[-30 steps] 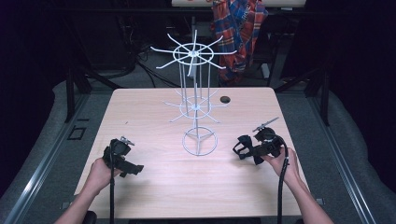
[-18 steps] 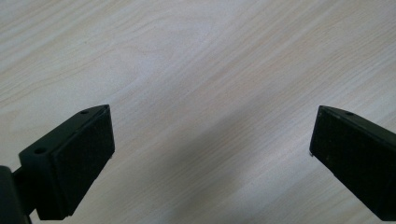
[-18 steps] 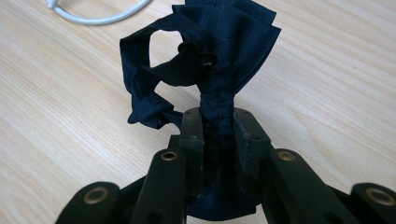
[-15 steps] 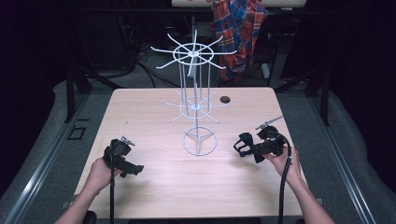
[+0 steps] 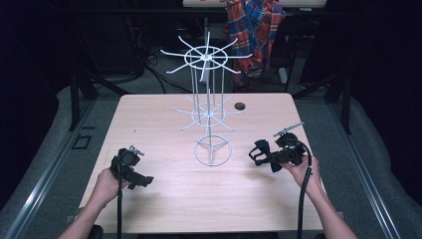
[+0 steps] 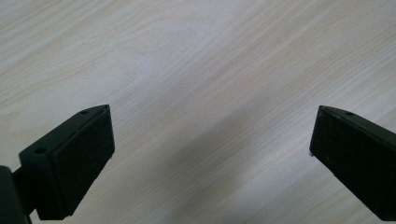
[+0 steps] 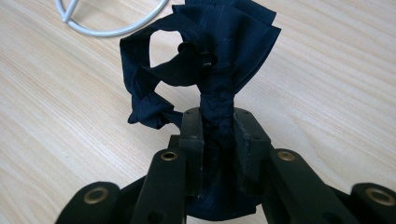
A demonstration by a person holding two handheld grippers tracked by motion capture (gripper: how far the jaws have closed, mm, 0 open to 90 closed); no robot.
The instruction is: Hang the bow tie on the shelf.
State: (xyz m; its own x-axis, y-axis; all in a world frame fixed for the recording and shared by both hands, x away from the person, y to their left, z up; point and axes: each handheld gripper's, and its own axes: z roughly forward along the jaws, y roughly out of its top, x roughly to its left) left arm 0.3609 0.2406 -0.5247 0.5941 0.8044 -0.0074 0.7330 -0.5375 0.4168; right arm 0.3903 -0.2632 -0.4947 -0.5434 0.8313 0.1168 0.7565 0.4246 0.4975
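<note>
A white wire rack (image 5: 209, 114) with spoked hook rings stands mid-table on a ring base (image 5: 213, 151); part of that base (image 7: 112, 23) lies at the top of the right gripper view. My right gripper (image 5: 266, 158) (image 7: 219, 126) is shut on a dark navy bow tie (image 7: 210, 60) (image 5: 261, 152), just right of the base and a little above the table. My left gripper (image 5: 139, 180) (image 6: 210, 140) rests low at the front left, jaws wide open over bare wood, nothing between them.
A small dark round object (image 5: 240, 106) lies on the light wooden table (image 5: 159, 119) behind the rack. A plaid cloth (image 5: 256, 35) hangs beyond the far edge. Dark floor and metal rails surround the table.
The right gripper with the bow tie has shifted very slightly. The left gripper has stayed put.
</note>
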